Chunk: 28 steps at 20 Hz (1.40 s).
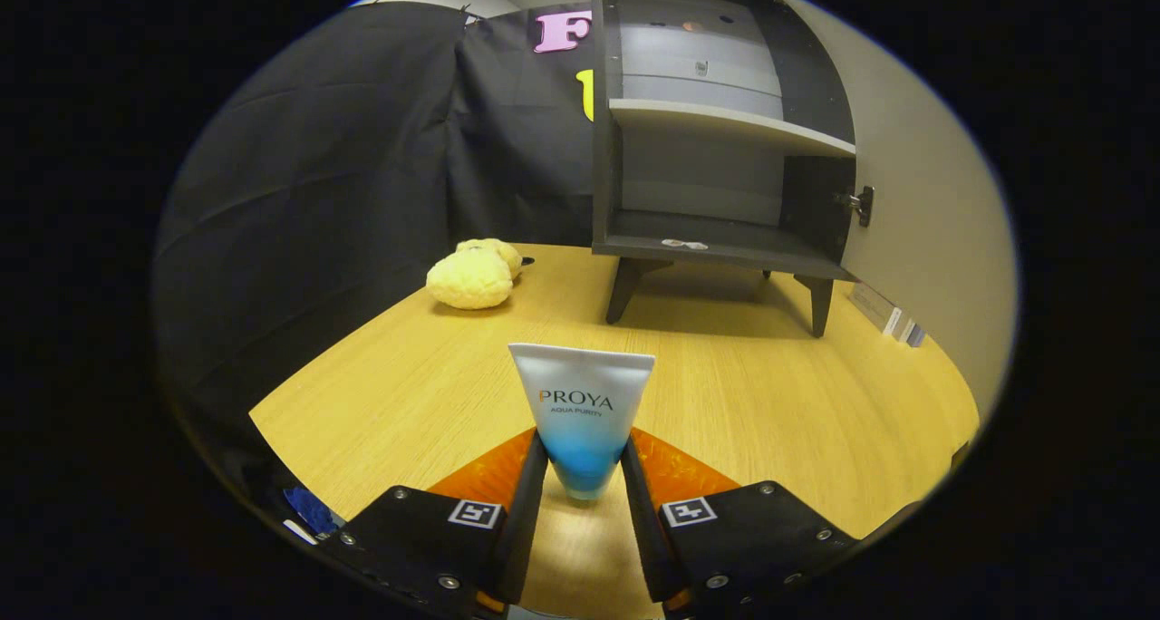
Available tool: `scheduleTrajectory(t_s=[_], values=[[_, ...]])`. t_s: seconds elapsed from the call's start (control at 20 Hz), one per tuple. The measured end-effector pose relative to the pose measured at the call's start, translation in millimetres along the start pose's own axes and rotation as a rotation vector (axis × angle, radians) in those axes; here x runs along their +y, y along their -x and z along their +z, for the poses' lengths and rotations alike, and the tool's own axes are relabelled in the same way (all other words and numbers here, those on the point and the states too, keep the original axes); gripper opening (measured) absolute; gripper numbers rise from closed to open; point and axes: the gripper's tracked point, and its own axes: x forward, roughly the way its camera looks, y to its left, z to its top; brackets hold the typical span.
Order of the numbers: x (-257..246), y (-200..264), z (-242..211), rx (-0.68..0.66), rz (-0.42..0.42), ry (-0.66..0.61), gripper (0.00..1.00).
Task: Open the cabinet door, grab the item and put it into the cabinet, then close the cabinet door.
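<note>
A white-to-blue cosmetic tube stands upright between my fingers, cap end down, and my gripper is shut on its lower blue part. Beyond it, at the back of the wooden table, a dark grey cabinet stands on short legs. Its door is swung open to the right, with the handle at its edge. Inside are a middle shelf and a bottom shelf with a small white scrap lying on it.
Two yellow spongy lumps lie on the table left of the cabinet, near the black cloth wall. Small cards lean on the beige wall at the right. A blue object sits off the table's near left edge.
</note>
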Motion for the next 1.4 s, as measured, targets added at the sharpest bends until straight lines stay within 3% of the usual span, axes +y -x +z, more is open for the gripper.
scheduleTrajectory(t_s=[0.8, 1.4], values=[[-88.7, 25.8, 187.5, -0.106, 0.002, 0.062, 0.5], [-121.1, -12.4, 336.6, -0.204, 0.023, 0.003, 0.5]])
